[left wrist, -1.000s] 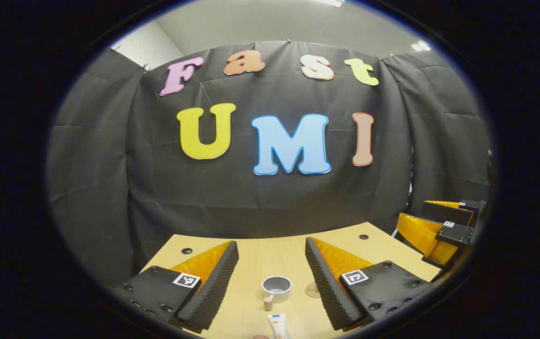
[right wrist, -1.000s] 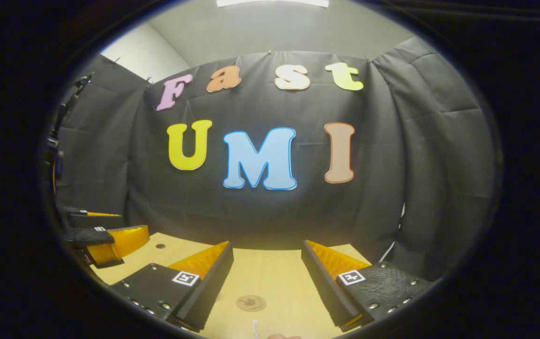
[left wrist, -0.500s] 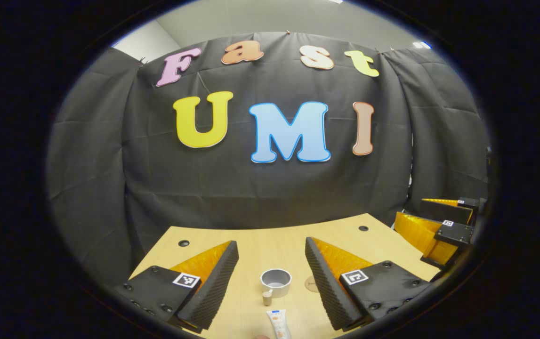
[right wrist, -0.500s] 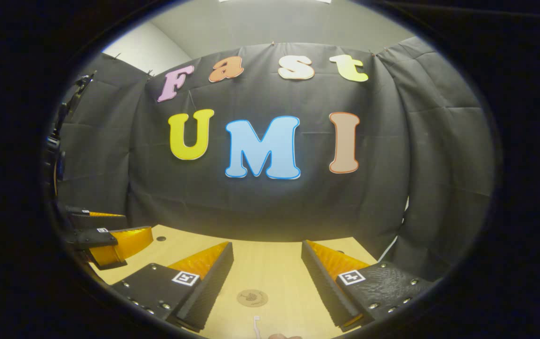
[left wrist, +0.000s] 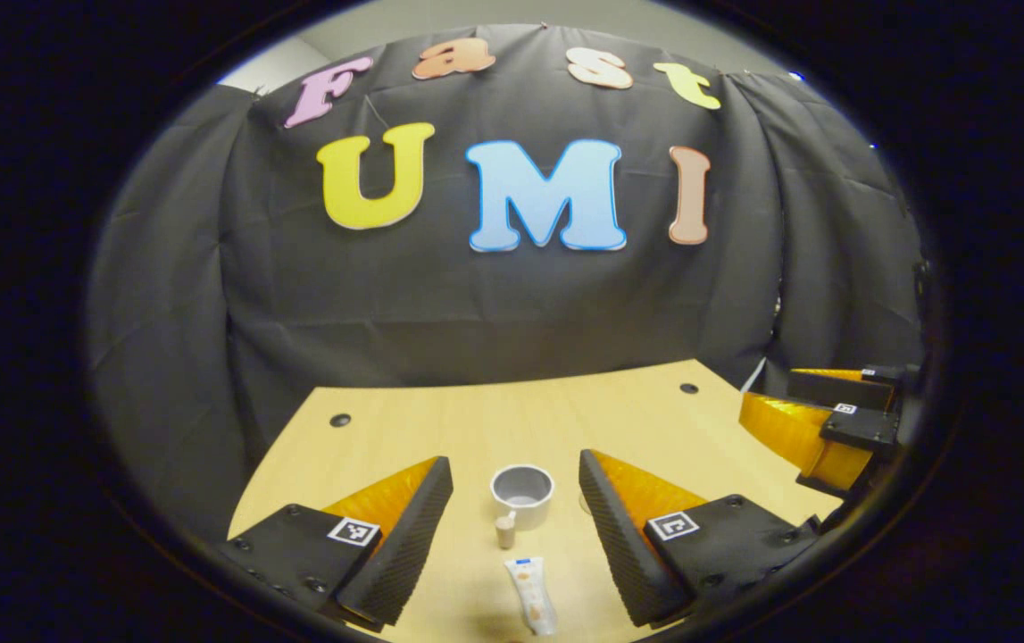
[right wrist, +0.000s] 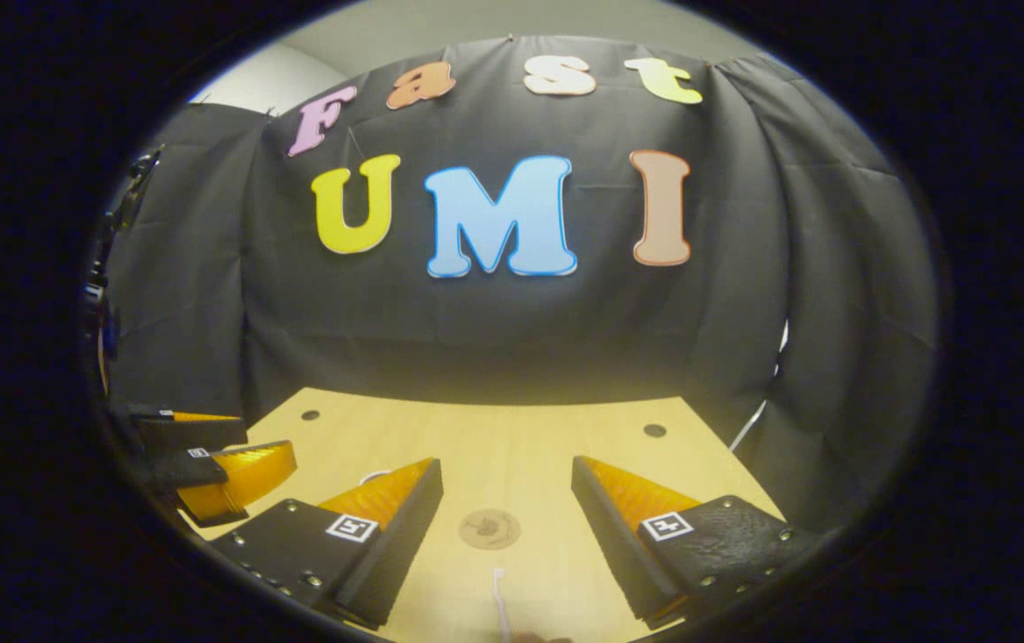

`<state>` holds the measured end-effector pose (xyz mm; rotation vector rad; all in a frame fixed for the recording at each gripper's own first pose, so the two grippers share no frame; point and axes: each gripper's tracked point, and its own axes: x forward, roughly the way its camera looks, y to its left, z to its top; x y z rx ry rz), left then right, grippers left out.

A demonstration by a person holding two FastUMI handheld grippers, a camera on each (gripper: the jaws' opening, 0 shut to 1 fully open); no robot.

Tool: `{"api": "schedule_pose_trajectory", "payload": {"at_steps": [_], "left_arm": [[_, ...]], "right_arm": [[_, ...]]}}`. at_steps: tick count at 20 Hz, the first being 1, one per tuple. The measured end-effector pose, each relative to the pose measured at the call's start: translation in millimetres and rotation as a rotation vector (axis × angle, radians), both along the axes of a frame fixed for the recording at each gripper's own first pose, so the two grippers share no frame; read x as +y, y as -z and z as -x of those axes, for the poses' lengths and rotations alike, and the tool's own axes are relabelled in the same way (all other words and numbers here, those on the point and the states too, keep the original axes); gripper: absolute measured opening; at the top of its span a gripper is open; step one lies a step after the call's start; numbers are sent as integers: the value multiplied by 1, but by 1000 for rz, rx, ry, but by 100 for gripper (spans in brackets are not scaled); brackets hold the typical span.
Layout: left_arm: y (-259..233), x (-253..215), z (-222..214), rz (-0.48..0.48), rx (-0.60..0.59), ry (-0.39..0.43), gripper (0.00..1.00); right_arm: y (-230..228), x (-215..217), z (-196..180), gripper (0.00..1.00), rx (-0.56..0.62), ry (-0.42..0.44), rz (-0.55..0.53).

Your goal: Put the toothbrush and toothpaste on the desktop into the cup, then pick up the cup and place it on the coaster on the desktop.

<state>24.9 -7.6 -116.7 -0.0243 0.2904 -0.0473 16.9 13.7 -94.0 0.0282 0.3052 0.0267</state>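
While both tools hover above the pale wooden bench [left wrist: 404, 429], the left gripper [left wrist: 512, 527] holds its fingers [left wrist: 404, 536] wide with nothing between them but open air. Nearest in the left gripper view, a white toothpaste tube [left wrist: 533, 600] lies flat on the bench, its capped end toward the bottom edge of the view and its length running away from the camera. Just beyond it stands a small tan cylinder [left wrist: 505, 530], upright and close to, perhaps touching, the near wall of the grey cup [left wrist: 522, 494], which sits upright and looks empty, mouth open. The cup lies midway between the two spread fingers, with bare wood on either side.

Seen from the right gripper view, the right gripper [right wrist: 503, 527] also has its fingers [right wrist: 391, 545] spread wide and empty. A thin white toothbrush [right wrist: 502, 609] lies at the bottom edge of that view, partly cut off. Past it, a round brown coaster [right wrist: 489, 529] lies flat and bare on the bench, apart from the brush. The left gripper [right wrist: 208, 464] shows at the far left of this view, and the right gripper [left wrist: 820, 420] at the far right of the other view.

Farther back, the bench runs clear to its far edge, where small dark holes [right wrist: 654, 430] sit near the corners, hard against the black cloth wall [right wrist: 494, 330].
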Motion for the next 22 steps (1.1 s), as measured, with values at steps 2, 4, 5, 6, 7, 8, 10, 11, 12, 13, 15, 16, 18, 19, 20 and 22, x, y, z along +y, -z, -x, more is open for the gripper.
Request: {"api": "schedule_pose_trajectory", "payload": {"at_steps": [2,4,5,6,7,8,10,11,12,13,15,16,18,19,20,22], "left_arm": [[26,-7,-1,23,76,16,95],[55,-11,0,45,155,21,94],[69,-11,1,54,196,19,94],[83,-12,2,66,236,16,94],[96,-12,6,78,270,14,94],[108,-13,8,87,301,12,95],[131,-12,12,95,368,8,94],[143,-13,16,98,403,7,94],[154,-14,18,102,439,6,95],[167,-14,22,107,476,5,95],[189,-15,25,117,547,-3,95],[198,-14,25,126,575,-9,95],[215,-14,27,134,620,-25,96],[223,-13,29,133,643,-32,96],[228,-12,30,129,664,-37,96],[244,-12,31,127,710,-42,96]], "right_arm": [[20,-1,2,92,66,6,-13],[41,-5,4,94,137,21,-25],[53,-6,6,92,173,29,-35],[64,-8,7,92,211,36,-45],[74,-8,9,92,245,42,-56],[84,-10,11,92,281,47,-66],[108,-12,19,92,356,50,-80],[120,-13,22,92,400,49,-87],[133,-13,26,92,445,50,-92],[147,-13,32,91,490,49,-97],[168,-13,38,94,562,49,-103],[179,-13,40,94,591,48,-103],[195,-12,44,94,648,40,-99],[203,-11,46,94,677,33,-94],[213,-9,47,94,707,27,-90],[229,-5,50,94,771,13,-79]]}}
